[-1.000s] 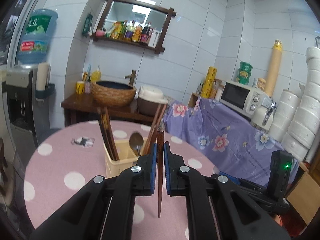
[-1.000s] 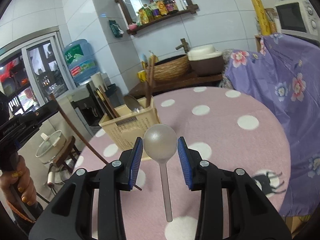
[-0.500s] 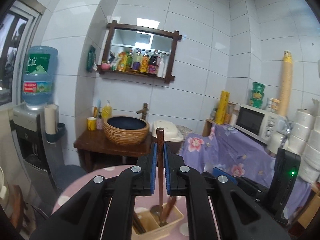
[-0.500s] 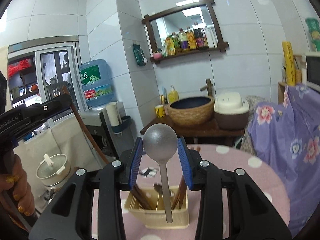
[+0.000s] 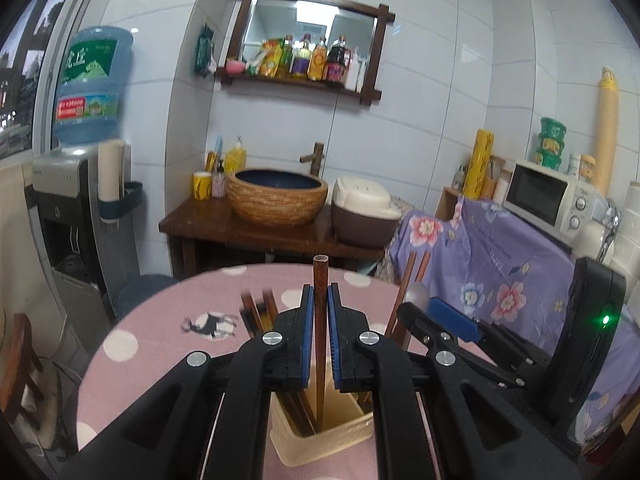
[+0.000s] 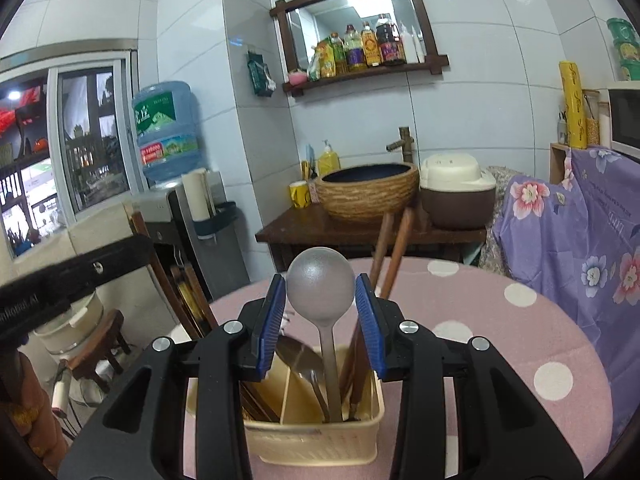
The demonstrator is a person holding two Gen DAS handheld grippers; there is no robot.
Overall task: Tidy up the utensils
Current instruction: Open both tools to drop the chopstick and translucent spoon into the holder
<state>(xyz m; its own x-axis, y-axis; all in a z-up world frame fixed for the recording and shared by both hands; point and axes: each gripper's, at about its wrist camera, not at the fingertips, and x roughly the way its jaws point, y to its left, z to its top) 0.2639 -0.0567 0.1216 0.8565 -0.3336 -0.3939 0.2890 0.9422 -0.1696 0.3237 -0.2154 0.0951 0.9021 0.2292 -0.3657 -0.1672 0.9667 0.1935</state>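
My left gripper (image 5: 320, 320) is shut on a brown wooden chopstick (image 5: 320, 276), held upright with its lower end inside the beige utensil holder (image 5: 320, 440). My right gripper (image 6: 321, 320) is shut on a grey metal spoon (image 6: 321, 286) by its bowl, the handle pointing down into the right compartment of the same holder (image 6: 312, 436). The holder stands on the pink dotted round table (image 6: 500, 344) and holds several chopsticks and another spoon. The right gripper also shows at the right of the left wrist view (image 5: 452, 316).
A wooden stand with a woven basin (image 5: 278, 198) and a rice cooker (image 5: 364, 210) is behind the table. A water dispenser (image 5: 76, 216) stands at the left. A purple floral cloth (image 5: 500, 264) and a microwave (image 5: 548, 196) are at the right.
Both grippers have tilted down and moved over the holder. The chopstick's end and the spoon's handle have gone down into its compartments.
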